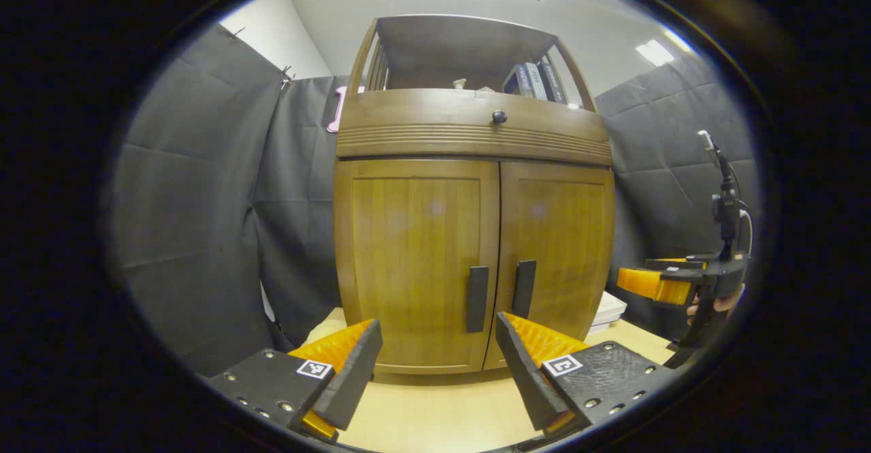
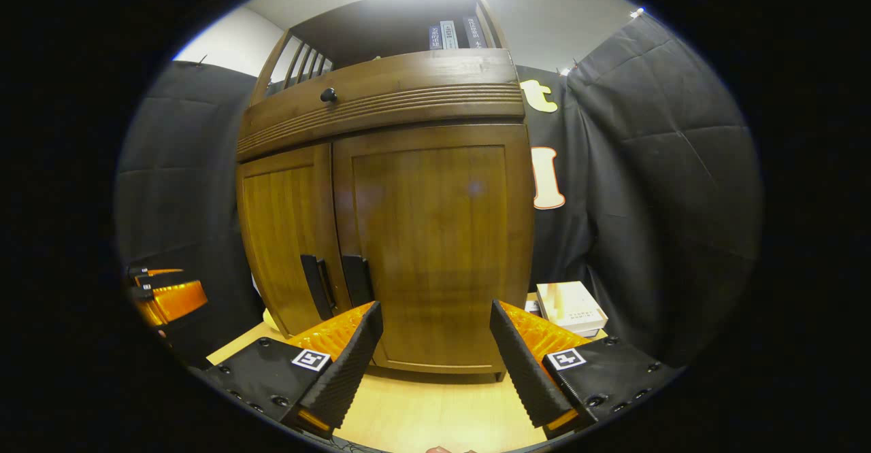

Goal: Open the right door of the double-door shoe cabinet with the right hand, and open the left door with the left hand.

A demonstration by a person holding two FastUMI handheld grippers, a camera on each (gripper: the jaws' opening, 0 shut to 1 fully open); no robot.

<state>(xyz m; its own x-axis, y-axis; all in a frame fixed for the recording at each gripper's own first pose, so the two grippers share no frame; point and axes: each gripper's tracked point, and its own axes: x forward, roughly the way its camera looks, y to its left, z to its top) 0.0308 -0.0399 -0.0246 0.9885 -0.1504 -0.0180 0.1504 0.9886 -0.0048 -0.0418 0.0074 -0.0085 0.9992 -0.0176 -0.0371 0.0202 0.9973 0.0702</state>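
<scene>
**A:** What stands in front of the two cameras?

**B:** A wooden shoe cabinet point(image 1: 474, 235) with two doors, standing on a pale wood desk point(image 1: 442, 419). Both doors are closed. In the left gripper view the left door point(image 1: 416, 262) and the right door point(image 1: 554, 249) meet near the middle of the picture, each with a dark upright handle beside the seam: the left handle point(image 1: 478, 298) and the right handle point(image 1: 523, 288). Above the doors runs a drawer front with a small dark knob point(image 1: 499, 117), and above that an open shelf holding a few books point(image 1: 534, 80).

**A:** Where are the grippers?

**B:** The left gripper point(image 1: 439, 364) sits low in its own view, fingers spread wide apart with nothing between them, short of the cabinet and roughly facing the door seam. The right gripper point(image 2: 435, 364) is the same in its own view: fingers spread, holding nothing, pointed at the panel of the right door and clear of it. There the two handles appear left of centre, just above its left finger.

**A:** Can either camera see the other gripper?

**B:** Yes. In the left gripper view the right gripper appears at the far right edge, held by a hand point(image 1: 714, 303). In the right gripper view, the left gripper shows at the far left edge.

**A:** Anything else on the desk?

**B:** A small white box point(image 2: 571, 307) lies beside the cabinet's right side, against the black cloth wall point(image 2: 653, 188).
</scene>
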